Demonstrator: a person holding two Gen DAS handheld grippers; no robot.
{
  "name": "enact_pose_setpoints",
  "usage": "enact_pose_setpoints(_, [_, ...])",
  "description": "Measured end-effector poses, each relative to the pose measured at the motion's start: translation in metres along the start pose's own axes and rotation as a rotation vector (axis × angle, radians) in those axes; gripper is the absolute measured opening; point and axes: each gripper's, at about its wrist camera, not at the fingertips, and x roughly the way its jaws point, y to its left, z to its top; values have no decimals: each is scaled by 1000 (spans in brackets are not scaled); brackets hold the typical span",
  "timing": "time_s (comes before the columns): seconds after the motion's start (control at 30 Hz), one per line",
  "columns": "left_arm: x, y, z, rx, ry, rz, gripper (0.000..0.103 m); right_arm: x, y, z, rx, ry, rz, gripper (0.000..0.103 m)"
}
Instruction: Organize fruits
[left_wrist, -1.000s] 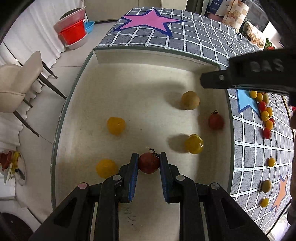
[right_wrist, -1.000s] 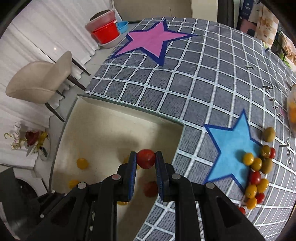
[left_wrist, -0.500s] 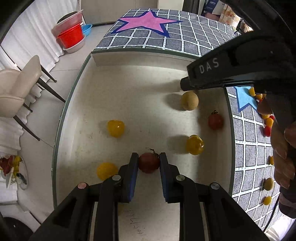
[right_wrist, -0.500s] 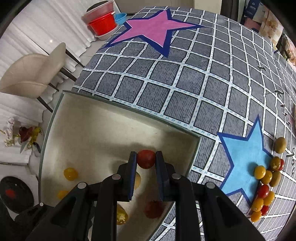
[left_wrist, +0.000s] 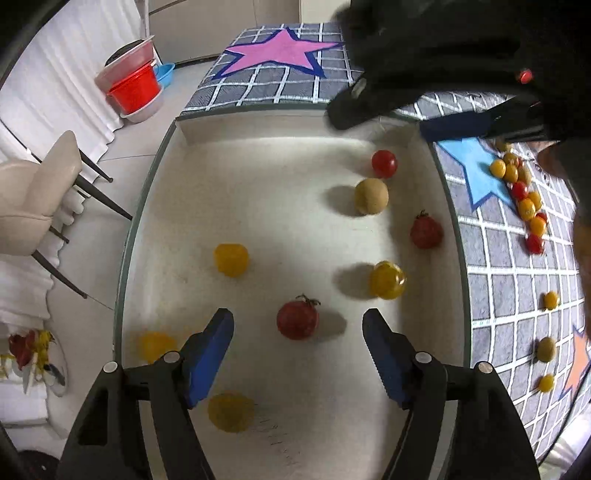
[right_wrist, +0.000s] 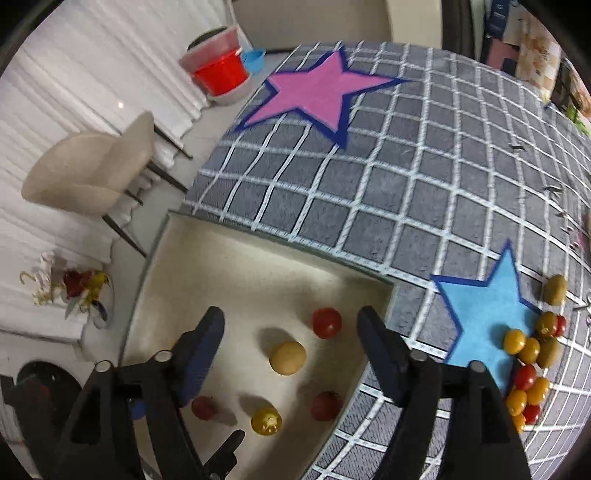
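A cream tray (left_wrist: 258, 192) set beside the grey grid cloth holds several tomatoes. My left gripper (left_wrist: 297, 334) is open, low over the tray, with a dark red tomato (left_wrist: 297, 319) lying loose between its jaws. My right gripper (right_wrist: 290, 328) is open above the tray's far right corner (right_wrist: 388, 291); a bright red tomato (right_wrist: 326, 322) lies on the tray below it, also in the left wrist view (left_wrist: 384, 163). A tan round fruit (left_wrist: 371, 196) lies next to it. Yellow tomatoes (left_wrist: 231, 259) lie around.
A pile of small red and yellow tomatoes (right_wrist: 528, 369) lies on the blue star (right_wrist: 484, 317) at the right. A few loose ones (left_wrist: 550, 300) sit on the cloth (right_wrist: 406, 166). A beige chair (right_wrist: 88, 173) and red tubs (right_wrist: 221, 72) stand beyond the table's left edge.
Both grippers have opened. The left one let the dark red tomato go onto the tray. The right one moved over the tray and dropped its bright red tomato near the far right corner.
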Motion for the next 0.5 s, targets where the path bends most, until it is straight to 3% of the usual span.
enact_pose_setpoints(0.27, [-11,-20,4,67,-4,12,74,-60,-54,-36,124,-92,-86,79])
enact_pose_setpoints(0.5, [-29,-63,21,156,-46,-23,74,-105,-117,-112,257,-59,-198,79])
